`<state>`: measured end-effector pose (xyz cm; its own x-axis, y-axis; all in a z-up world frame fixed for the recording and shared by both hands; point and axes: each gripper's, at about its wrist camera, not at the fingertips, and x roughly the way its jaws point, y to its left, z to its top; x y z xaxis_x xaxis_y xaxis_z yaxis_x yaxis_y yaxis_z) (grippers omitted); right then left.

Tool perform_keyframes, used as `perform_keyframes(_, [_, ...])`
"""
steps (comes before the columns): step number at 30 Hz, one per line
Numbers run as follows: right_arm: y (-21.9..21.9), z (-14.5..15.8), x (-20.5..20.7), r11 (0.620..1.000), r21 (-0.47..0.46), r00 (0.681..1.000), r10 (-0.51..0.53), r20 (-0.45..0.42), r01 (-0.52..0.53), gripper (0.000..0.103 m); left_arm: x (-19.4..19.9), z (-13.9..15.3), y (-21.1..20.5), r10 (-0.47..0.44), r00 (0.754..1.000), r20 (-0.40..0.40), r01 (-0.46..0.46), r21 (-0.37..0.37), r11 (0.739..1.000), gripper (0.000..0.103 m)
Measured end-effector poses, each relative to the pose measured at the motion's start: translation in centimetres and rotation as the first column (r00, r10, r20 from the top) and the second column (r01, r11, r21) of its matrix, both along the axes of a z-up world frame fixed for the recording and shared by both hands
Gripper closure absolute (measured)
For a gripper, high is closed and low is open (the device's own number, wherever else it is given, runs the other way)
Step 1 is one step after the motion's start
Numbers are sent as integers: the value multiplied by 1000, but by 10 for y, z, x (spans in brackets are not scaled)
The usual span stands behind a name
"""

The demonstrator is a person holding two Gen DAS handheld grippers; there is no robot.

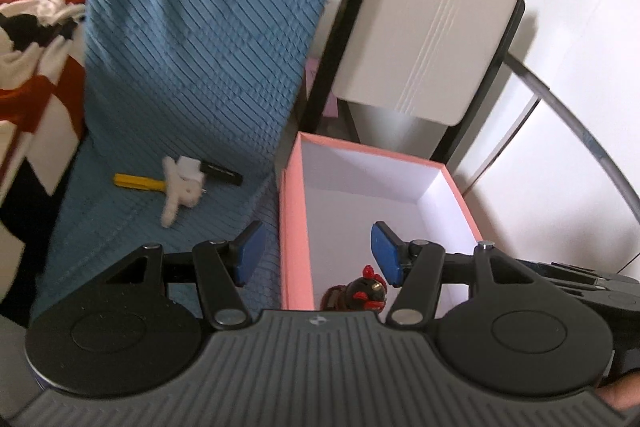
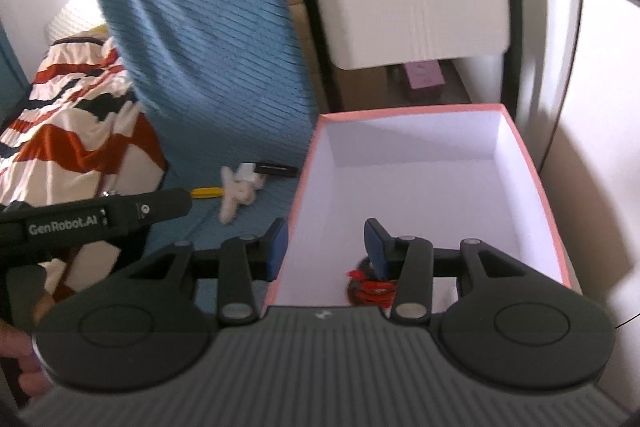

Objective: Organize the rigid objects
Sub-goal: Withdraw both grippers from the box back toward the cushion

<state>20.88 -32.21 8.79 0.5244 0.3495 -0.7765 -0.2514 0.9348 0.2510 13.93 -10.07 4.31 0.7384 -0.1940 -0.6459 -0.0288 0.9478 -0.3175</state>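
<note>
A pink box (image 1: 294, 227) with a white inside stands open beside a blue ribbed cloth (image 1: 192, 39). A small black and red toy figure (image 1: 366, 291) lies at the near end of the box's floor. My left gripper (image 1: 318, 253) hangs open above the box's near left wall, nothing between its blue pads. On the cloth lie a white plush toy (image 1: 178, 191), a yellow tool (image 1: 136, 182) and a black marker (image 1: 222, 173). In the right wrist view my right gripper (image 2: 326, 247) is open and empty over the box (image 2: 536, 187), the toy figure (image 2: 370, 287) below it.
A white chair back (image 1: 424, 27) on a black frame stands behind the box. A striped red, white and black blanket (image 1: 32, 39) lies to the left. The left gripper's black body (image 2: 100, 215) and a hand (image 2: 20, 355) show at the right wrist view's left edge.
</note>
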Motion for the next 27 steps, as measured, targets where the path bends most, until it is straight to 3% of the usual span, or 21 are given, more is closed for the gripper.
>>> perform_keyframes(12, [45, 35, -57, 998, 9, 996, 63, 69, -64, 57, -78, 15, 52, 51, 997, 62, -51, -1, 999, 39])
perform_keyframes(27, [74, 36, -124, 996, 18, 993, 84, 87, -86, 57, -153, -2, 86, 92, 994, 58, -92, 0, 996, 39])
